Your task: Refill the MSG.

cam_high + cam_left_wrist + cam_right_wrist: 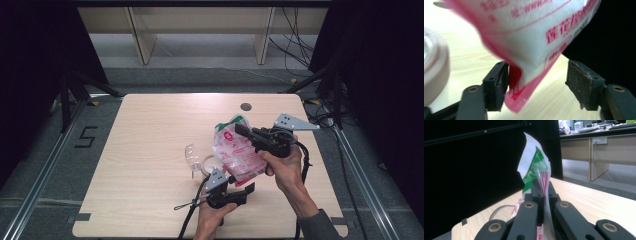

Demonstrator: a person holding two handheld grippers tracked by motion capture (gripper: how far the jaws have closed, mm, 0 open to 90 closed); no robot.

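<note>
A pink and white plastic bag (pixel 239 152) with red print and a green top hangs above the wooden table (pixel 150 135). My right gripper (pixel 241 130) is shut on the bag's upper edge; in the right gripper view the bag (pixel 534 160) rises from between the closed jaws of that gripper (pixel 543 188). My left gripper (pixel 246 192) sits below, near the table's front edge, its jaws standing apart. In the left gripper view the bag's lower corner (pixel 531 37) hangs between them, close against the left pad (pixel 499 82) and well apart from the right pad (pixel 581 82).
A clear plastic cup (pixel 191 154) lies on its side left of the bag, with a pale ring (pixel 208 163) beside it, seen as a blurred ring (pixel 434 65) at the left. A round cable hole (pixel 245 106) sits near the table's far edge.
</note>
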